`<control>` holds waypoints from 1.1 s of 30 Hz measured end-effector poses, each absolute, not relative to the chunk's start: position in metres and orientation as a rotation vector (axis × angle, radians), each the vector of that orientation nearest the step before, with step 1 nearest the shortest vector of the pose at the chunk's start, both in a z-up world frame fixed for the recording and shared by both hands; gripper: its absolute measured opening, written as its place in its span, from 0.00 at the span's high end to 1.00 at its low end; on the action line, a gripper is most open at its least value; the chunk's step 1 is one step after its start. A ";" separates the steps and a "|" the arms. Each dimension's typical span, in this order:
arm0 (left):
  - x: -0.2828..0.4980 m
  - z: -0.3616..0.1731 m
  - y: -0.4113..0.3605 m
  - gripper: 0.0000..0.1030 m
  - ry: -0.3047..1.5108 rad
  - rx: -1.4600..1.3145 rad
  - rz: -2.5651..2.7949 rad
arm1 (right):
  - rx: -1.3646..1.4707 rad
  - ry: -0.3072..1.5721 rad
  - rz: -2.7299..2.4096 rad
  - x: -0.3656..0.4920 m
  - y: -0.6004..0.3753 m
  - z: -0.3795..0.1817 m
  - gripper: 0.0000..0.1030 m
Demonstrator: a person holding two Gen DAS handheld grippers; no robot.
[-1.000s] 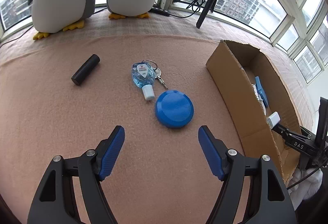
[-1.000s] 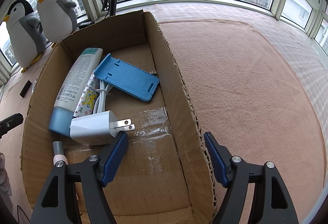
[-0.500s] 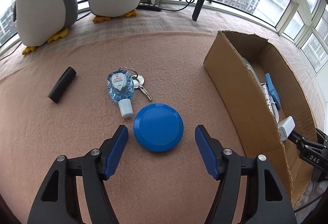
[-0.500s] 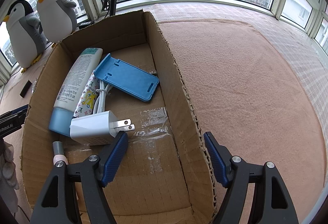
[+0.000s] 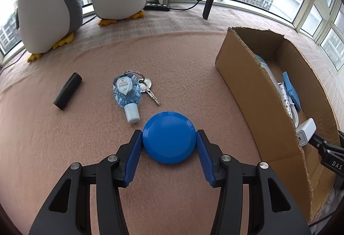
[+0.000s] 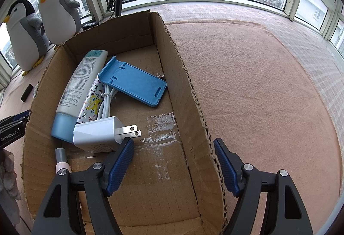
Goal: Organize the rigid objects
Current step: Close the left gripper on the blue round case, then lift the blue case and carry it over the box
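- The left gripper [image 5: 169, 144] has its two blue pads pressed against opposite edges of the blue disc [image 5: 169, 137] — closed on it, one pad at each side, the disc flat on the pink cloth [image 5: 193, 63].
- The disc is round, so it has no long axis to line up with; the pads bear across its full width, at about its middle.
- The box [image 5: 253, 93] lies to the left gripper's right, well apart from the disc. I judge the coming move to be a lift and a carry rightward over the near cardboard wall.
- The right gripper [image 6: 173, 162] is apart and empty — one finger inside the box, the other outside, straddling its right wall [image 6: 189, 106] without clamping it.
- Already in the box: a tube [image 6: 79, 86], a blue stand [image 6: 133, 84], a white charger [image 6: 96, 136] with its cable.
- On the cloth, not yet boxed: a sanitizer bottle [image 5: 126, 93] with keys [image 5: 148, 89] touching it, just beyond the disc, and a black cylinder [image 5: 67, 91] farther left.
- The left hand is plainly nearer to all three.
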State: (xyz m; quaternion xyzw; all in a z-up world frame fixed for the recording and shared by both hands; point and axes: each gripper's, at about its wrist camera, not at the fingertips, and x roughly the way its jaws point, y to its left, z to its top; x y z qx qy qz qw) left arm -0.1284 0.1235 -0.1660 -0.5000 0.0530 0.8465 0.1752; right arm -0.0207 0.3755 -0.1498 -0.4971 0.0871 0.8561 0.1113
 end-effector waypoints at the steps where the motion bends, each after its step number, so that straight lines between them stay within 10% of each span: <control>1: -0.128 -0.165 0.122 0.52 0.141 -1.419 2.394 | -1.460 0.256 2.515 -0.020 0.376 -0.150 0.31; 33: -0.119 -0.093 0.221 0.52 0.152 -1.187 2.262 | -1.459 0.258 2.510 -0.021 0.378 -0.150 0.28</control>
